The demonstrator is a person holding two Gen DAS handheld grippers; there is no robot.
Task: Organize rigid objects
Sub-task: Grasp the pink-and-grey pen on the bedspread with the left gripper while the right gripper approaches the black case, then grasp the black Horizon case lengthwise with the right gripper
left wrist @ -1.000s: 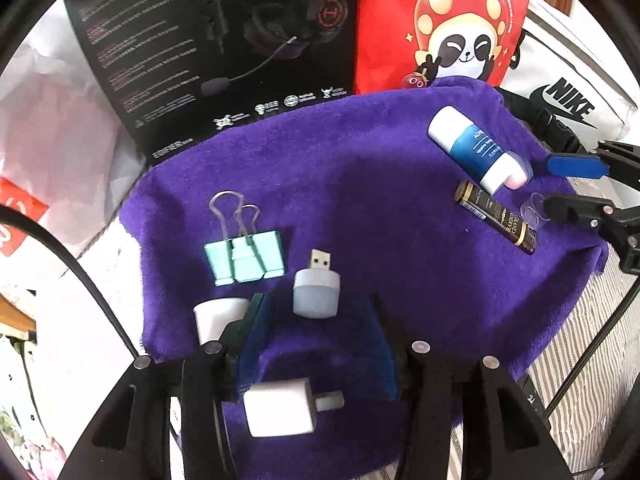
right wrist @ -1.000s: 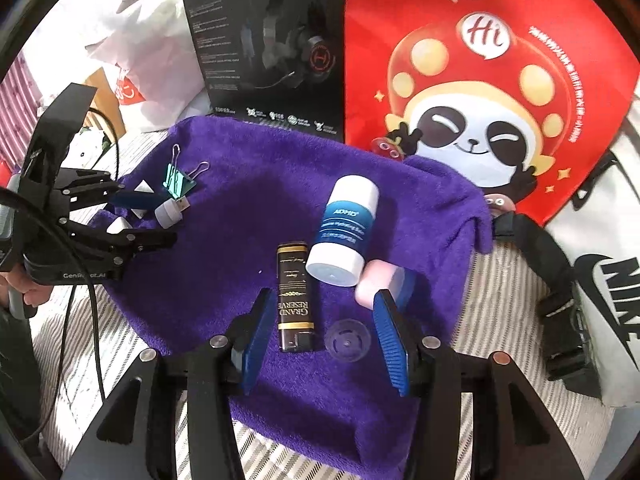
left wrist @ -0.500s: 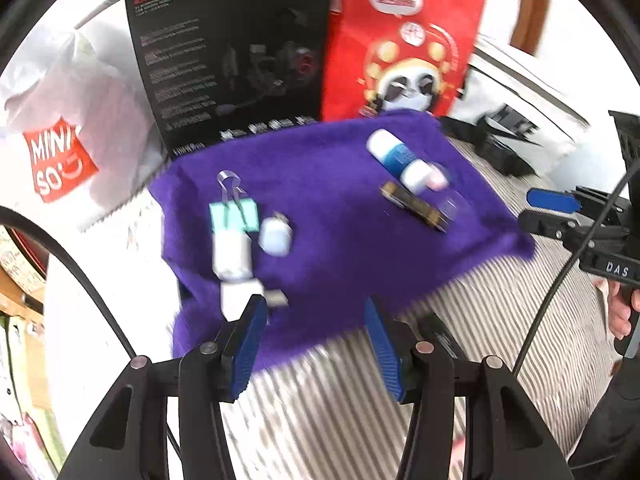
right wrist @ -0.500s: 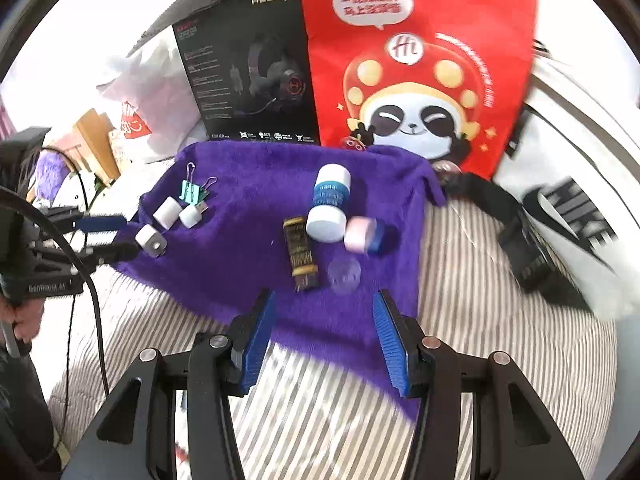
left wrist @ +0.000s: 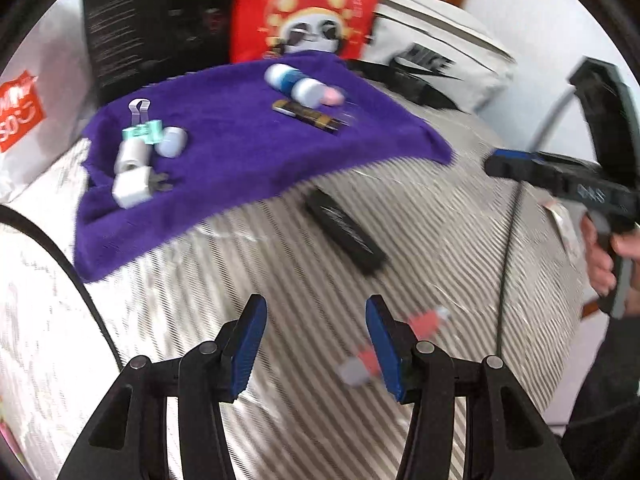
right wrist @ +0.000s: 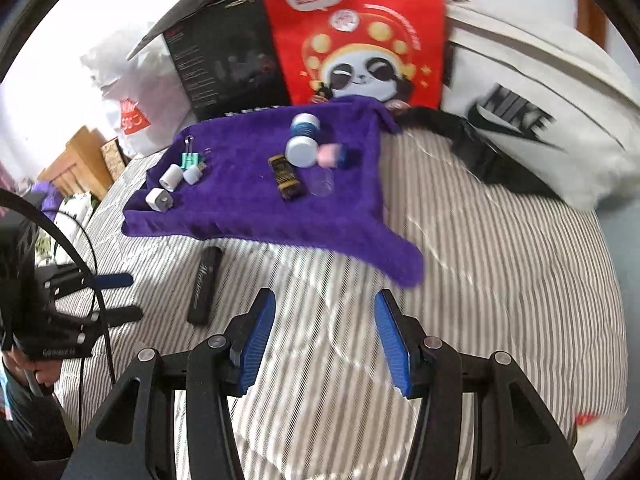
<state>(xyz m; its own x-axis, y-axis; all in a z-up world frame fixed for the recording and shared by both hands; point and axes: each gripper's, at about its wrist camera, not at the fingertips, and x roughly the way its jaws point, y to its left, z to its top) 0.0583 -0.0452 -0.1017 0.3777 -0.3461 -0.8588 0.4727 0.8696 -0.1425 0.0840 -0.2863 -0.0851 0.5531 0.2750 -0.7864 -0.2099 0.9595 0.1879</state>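
Observation:
A purple towel (left wrist: 240,160) (right wrist: 248,208) lies on a striped bed. On its left lie a teal binder clip (left wrist: 142,130) (right wrist: 188,159), a white roll (right wrist: 170,178), a small USB light (left wrist: 172,142) and a white charger (left wrist: 132,190) (right wrist: 159,199). On its right lie a blue and white bottle (left wrist: 292,80) (right wrist: 304,136), a pink cap (right wrist: 330,155) and a black and gold tube (left wrist: 310,115) (right wrist: 285,178). A black bar (left wrist: 346,234) (right wrist: 206,286) lies on the bed in front. My left gripper (left wrist: 316,344) and right gripper (right wrist: 324,336) are open, empty, over the bed.
A black headset box (right wrist: 224,68), a red panda bag (right wrist: 360,40) and a white Nike bag (right wrist: 532,132) stand behind the towel. A white shopping bag (left wrist: 24,120) is at the left. A blurred red and grey object (left wrist: 424,322) lies by my left gripper.
Both grippers have pulled back from the towel toward the near side of the bed. The objects on the towel stay in place. The black bar has come into view.

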